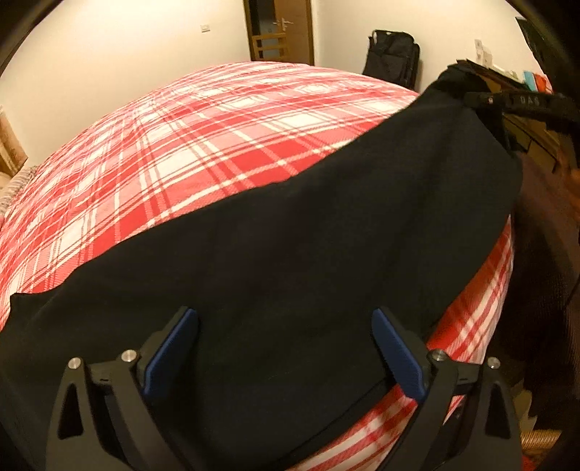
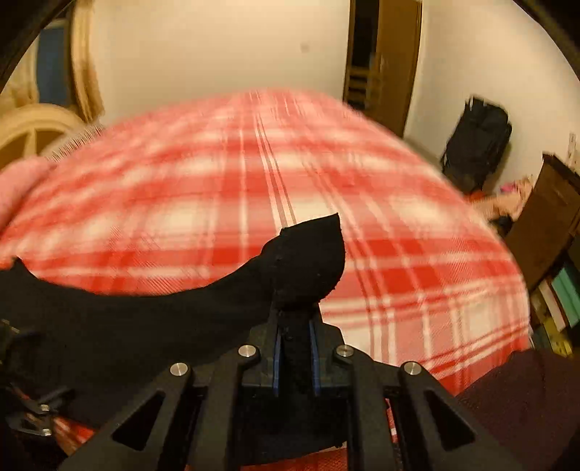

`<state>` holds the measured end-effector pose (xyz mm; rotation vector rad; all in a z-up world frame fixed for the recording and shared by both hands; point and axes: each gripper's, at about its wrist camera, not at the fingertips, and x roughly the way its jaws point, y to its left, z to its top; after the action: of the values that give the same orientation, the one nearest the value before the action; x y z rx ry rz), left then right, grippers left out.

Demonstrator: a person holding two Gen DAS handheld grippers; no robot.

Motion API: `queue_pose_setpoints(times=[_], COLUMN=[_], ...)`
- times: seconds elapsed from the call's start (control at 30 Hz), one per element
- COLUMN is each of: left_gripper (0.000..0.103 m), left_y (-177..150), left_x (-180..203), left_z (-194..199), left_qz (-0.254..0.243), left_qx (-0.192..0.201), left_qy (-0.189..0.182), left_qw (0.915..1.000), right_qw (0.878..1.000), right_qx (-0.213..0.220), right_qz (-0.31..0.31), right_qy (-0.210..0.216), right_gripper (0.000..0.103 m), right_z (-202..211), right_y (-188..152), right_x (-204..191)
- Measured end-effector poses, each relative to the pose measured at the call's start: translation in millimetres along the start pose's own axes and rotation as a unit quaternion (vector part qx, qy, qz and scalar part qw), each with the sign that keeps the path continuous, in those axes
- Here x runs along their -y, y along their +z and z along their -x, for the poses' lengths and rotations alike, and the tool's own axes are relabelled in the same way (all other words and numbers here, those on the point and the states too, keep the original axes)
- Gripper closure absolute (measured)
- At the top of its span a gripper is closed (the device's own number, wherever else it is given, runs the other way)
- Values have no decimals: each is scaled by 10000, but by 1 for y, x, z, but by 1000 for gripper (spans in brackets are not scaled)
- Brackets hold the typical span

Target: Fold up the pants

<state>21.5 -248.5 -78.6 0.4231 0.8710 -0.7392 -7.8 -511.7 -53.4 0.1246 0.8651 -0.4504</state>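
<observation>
The black fabric pants [image 1: 282,246] are lying across the red-and-white plaid bed cover [image 1: 188,137]. The left gripper [image 1: 286,347] is hovering with fingers spread; the right gripper [image 2: 295,347] is pinching a pants corner. A brown wooden door [image 1: 279,30] is standing behind.

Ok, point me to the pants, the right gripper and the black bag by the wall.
pants [image 1: 290,235]: left wrist view, middle of the black cloth.
right gripper [image 2: 295,326]: right wrist view, between its fingers, shut on pants.
black bag [image 1: 393,58]: left wrist view, its front.

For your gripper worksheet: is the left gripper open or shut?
Open: the left gripper shows its blue fingers set wide apart over the black pants.
</observation>
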Motion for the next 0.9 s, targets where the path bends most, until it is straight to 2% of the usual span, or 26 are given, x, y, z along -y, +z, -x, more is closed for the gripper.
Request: queue_pose_setpoints(times=[0.1, 0.13, 0.2, 0.27, 0.4, 0.5, 0.57, 0.67, 0.73, 0.8, 0.87, 0.9], left_gripper=[2, 2, 2, 2, 2, 2, 2, 2, 2, 2, 2, 2], left_y=[1, 0, 1, 4, 7, 7, 6, 1, -3, -8, -13, -16], left_x=[8, 10, 8, 1, -15, -40, -60, -92, -110, -126, -132, -136], left_z=[-6, -6, -6, -2, 18, 48, 61, 72, 68, 61, 57, 55], left_qz=[-128, -196, -225, -132, 51, 176, 369, 779, 1063, 1368, 1562, 1671], left_qx=[26, 73, 60, 52, 255, 629, 822, 986, 918, 779, 707, 657], left_qy=[158, 152, 87, -93, -405, -364, -304, -98, 134, 267, 366, 424], left_qw=[9998, 9997, 9997, 9999, 9988, 9972, 9955, 9920, 9900, 9872, 9845, 9828], right_qw=[9979, 9977, 9974, 9957, 9839, 9738, 9703, 9726, 9786, 9843, 9834, 9869], right_qx=[-575, -494, -500, -601, -419, -305, -330, -540, -658, -802, -947, -874], right_qz=[-290, -433, -513, -690, -1595, -2111, -2238, -2070, -1759, -1466, -1420, -1243], right_qy=[109, 161, 65, 119, 686, 787, 861, 911, 837, 565, 610, 547], right_gripper=[84, 80, 56, 47, 47, 46, 46, 46, 46, 46, 46, 45], right_z=[-34, -30, -24, -22, -7, -1, -4, -10, -14, -22, -31, -30], right_y=[-11, -9, -6, -7, -14, -19, -21, -21, -22, -25, -30, -32], right_x=[10, 15, 20, 30, 63, 84, 89, 82, 72, 63, 61, 57])
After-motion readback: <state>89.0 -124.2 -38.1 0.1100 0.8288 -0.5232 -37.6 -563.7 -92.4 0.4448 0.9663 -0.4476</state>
